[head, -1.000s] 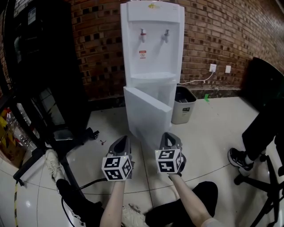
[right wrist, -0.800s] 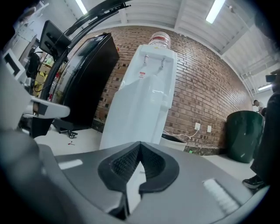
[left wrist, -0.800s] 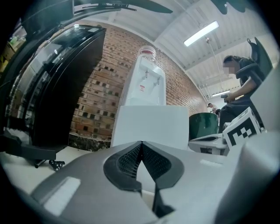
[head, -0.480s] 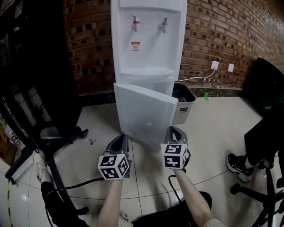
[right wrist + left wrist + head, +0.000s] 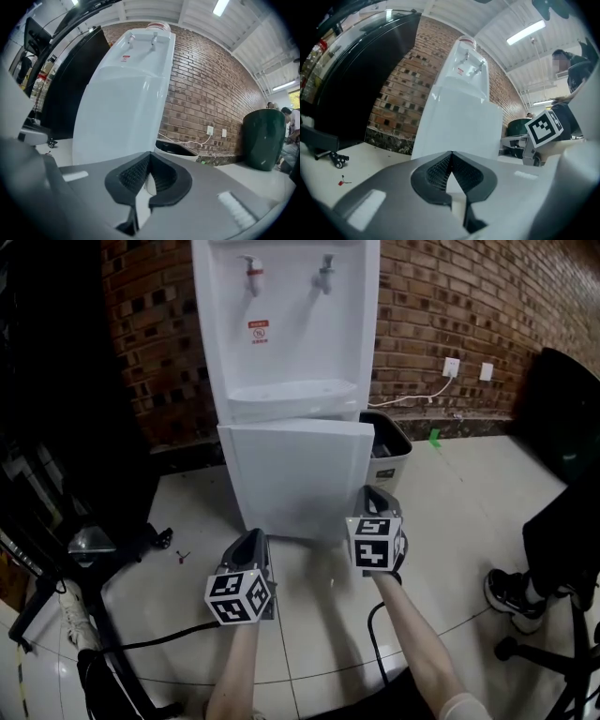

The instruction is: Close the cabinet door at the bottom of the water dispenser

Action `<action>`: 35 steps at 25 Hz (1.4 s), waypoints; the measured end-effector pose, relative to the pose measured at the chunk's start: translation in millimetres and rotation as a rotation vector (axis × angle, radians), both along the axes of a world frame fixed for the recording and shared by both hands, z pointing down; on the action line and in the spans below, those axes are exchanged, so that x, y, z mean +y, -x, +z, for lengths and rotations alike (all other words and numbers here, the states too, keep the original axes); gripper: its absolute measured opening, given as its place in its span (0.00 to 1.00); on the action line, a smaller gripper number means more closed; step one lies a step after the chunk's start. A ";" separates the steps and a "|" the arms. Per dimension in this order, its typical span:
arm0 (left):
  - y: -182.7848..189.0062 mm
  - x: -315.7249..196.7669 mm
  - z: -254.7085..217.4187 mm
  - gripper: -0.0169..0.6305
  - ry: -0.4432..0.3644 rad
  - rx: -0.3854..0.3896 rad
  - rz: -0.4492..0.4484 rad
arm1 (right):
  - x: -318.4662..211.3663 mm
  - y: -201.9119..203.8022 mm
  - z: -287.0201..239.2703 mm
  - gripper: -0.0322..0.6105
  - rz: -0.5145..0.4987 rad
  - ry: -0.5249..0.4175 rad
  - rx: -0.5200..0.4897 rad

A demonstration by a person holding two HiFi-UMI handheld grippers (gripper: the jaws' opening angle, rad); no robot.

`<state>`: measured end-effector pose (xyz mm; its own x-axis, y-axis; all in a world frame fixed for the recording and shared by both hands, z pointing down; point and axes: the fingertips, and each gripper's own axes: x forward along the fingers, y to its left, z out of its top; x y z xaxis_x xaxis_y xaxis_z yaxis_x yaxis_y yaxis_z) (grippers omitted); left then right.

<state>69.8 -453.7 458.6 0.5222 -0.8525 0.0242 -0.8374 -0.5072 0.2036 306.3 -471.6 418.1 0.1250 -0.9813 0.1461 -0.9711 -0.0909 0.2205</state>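
The white water dispenser [image 5: 286, 324] stands against the brick wall. Its bottom cabinet door [image 5: 295, 474] hangs slightly ajar, and its right edge juts past the body. My right gripper [image 5: 375, 491] is shut and empty. Its tips sit close to the door's lower right part, but I cannot tell if they touch. In the right gripper view the door [image 5: 117, 117] fills the space just beyond the closed right gripper [image 5: 150, 155]. My left gripper [image 5: 253, 536] is shut and empty, lower and further back on the left, short of the door [image 5: 459, 126].
A grey waste bin [image 5: 386, 444] stands right of the dispenser, partly behind the door edge. A tall black cabinet [image 5: 56, 381] and a chair base [image 5: 94, 542] are at the left. A cable [image 5: 141, 645] lies on the floor. A person's shoe [image 5: 511, 594] is at the right.
Both grippers have moved forward toward the dispenser, the right one furthest. The door has swung from clearly open to nearly flat against the front.
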 end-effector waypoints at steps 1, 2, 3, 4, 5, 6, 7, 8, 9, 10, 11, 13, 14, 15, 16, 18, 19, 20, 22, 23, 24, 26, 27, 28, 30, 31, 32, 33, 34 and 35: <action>-1.7 -4.1 4.6 0.05 0.009 0.001 -0.005 | -6.5 -2.9 0.0 0.05 0.001 0.000 0.000; -3.5 -7.7 8.7 0.05 0.015 -0.002 -0.009 | -13.2 -5.6 0.1 0.05 0.002 0.000 0.006; -5.7 -10.6 12.1 0.05 0.017 -0.005 -0.010 | -19.9 -7.9 0.5 0.05 0.002 0.000 0.013; -7.9 -12.9 14.9 0.05 0.018 -0.007 -0.010 | -26.6 -10.1 1.1 0.05 0.001 0.000 0.020; -10.2 -14.8 17.2 0.05 0.017 -0.007 -0.008 | -33.2 -12.4 1.6 0.05 0.001 0.001 0.024; -12.3 -16.5 18.9 0.05 0.015 -0.005 -0.005 | -39.7 -14.7 1.7 0.05 0.001 0.002 0.026; -14.1 -18.5 20.3 0.05 0.013 -0.004 -0.003 | -45.8 -16.8 1.2 0.05 0.001 0.004 0.027; -15.6 -20.8 21.4 0.05 0.010 -0.003 0.001 | -51.8 -18.2 0.5 0.05 -0.002 0.005 0.032; -16.9 -23.5 22.3 0.05 0.006 -0.004 0.005 | -57.7 -18.1 0.0 0.05 -0.010 0.007 0.041; -18.4 -26.4 23.1 0.05 0.003 -0.006 0.012 | -63.6 -15.9 0.5 0.05 -0.024 0.010 0.054; -20.1 -29.2 23.6 0.05 0.000 -0.011 0.020 | -69.3 -11.9 1.6 0.05 -0.039 0.014 0.069; -22.1 -34.0 23.9 0.05 -0.005 -0.022 0.029 | -77.1 -5.1 2.9 0.05 -0.039 0.013 0.090; -22.4 -35.7 23.3 0.05 -0.008 -0.027 0.031 | -78.5 -4.2 3.3 0.05 -0.027 0.003 0.080; -22.5 -37.1 21.8 0.05 -0.012 -0.030 0.032 | -79.1 -4.5 3.9 0.05 -0.021 -0.008 0.061; -22.0 -38.2 19.6 0.05 -0.018 -0.031 0.032 | -79.3 -5.0 4.5 0.05 -0.022 -0.014 0.049; -18.3 -39.1 12.9 0.05 -0.029 -0.026 0.023 | -78.9 -4.4 4.2 0.05 -0.033 -0.007 0.045; -15.8 -38.2 9.1 0.05 -0.031 -0.019 0.017 | -77.1 -3.0 1.8 0.05 -0.037 -0.005 0.042; -13.8 -35.8 5.2 0.05 -0.032 -0.013 0.016 | -73.5 -0.9 -2.5 0.05 -0.041 -0.009 0.036; -12.5 -26.5 -4.0 0.05 -0.040 -0.017 0.034 | -61.8 5.0 -16.6 0.05 -0.058 -0.030 0.033; -11.6 -20.5 -10.4 0.05 -0.049 -0.026 0.045 | -54.4 8.3 -25.7 0.05 -0.068 -0.043 0.040; -9.2 -14.2 -18.4 0.05 -0.061 -0.033 0.051 | -46.3 11.8 -35.1 0.05 -0.076 -0.055 0.045; 0.1 -0.7 -39.2 0.05 -0.083 -0.031 0.048 | -27.4 21.5 -52.3 0.05 -0.086 -0.076 0.033; 5.5 7.8 -51.5 0.05 -0.093 -0.024 0.048 | -16.5 28.7 -60.2 0.05 -0.092 -0.084 0.018; 10.6 18.6 -63.6 0.05 -0.107 -0.021 0.052 | -4.1 37.3 -67.7 0.05 -0.102 -0.093 0.005; 22.3 45.4 -83.8 0.05 -0.138 -0.043 0.052 | 24.9 56.3 -81.4 0.05 -0.130 -0.114 -0.010; 31.2 58.0 -92.1 0.05 -0.148 -0.053 0.039 | 40.0 65.7 -87.9 0.05 -0.144 -0.130 -0.016; 42.0 68.5 -99.5 0.05 -0.150 -0.042 0.017 | 54.2 74.5 -94.3 0.05 -0.155 -0.148 -0.028; 53.4 77.1 -105.8 0.05 -0.141 -0.004 -0.006 | 67.1 82.5 -100.1 0.05 -0.162 -0.168 -0.043; 63.2 84.9 -110.3 0.05 -0.128 0.048 -0.024 | 78.9 89.8 -104.6 0.05 -0.168 -0.185 -0.058; 70.3 93.0 -112.4 0.05 -0.119 0.089 -0.033 | 90.2 96.8 -106.9 0.05 -0.172 -0.198 -0.072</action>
